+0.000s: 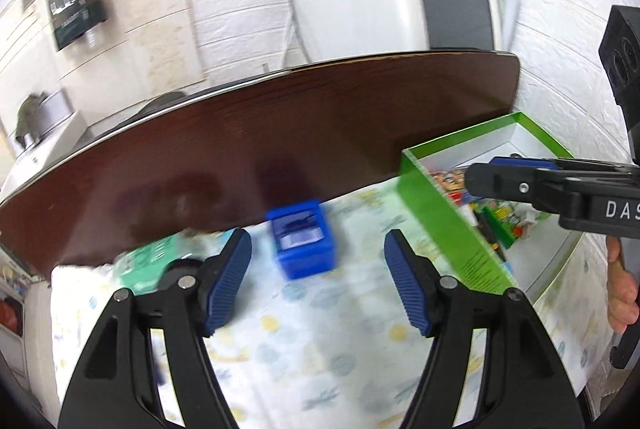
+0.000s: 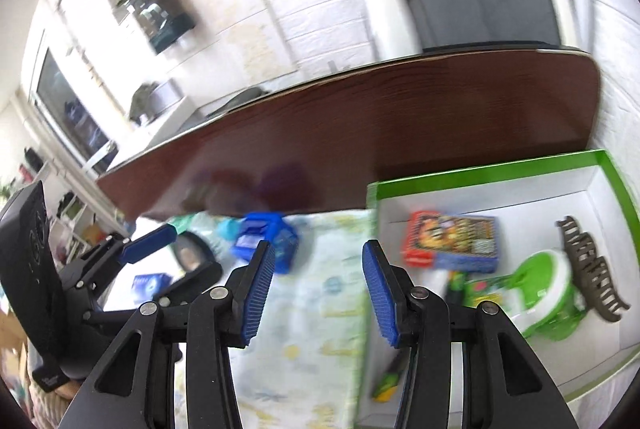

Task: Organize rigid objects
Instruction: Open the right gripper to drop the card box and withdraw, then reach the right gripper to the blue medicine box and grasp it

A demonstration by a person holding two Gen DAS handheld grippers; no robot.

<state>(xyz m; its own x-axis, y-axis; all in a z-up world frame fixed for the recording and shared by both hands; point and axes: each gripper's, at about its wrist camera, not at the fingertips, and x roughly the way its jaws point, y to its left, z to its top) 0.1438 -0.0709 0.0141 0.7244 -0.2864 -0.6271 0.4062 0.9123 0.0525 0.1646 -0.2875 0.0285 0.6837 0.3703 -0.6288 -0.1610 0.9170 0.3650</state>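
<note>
On the patterned cloth [image 1: 320, 341], just ahead of your left gripper [image 1: 318, 281], sits the blue box [image 1: 302, 239], upright and untouched; jaws spread wide, nothing between them. Your right gripper [image 2: 319, 293] is also wide and empty, straddling the near-left wall of the green tray [image 2: 480, 171]. Tray already holds a red-and-blue card box [image 2: 452, 243], a green-and-white round item [image 2: 548, 293] and a brown hair claw [image 2: 592, 273]. Judgement: step in hand is 1 more pickup, the blue box. Next move calls for advancing the left jaws around its sides, closing, then carrying it right into the tray. Frames are motion-blurred; alignment uncertain.
</note>
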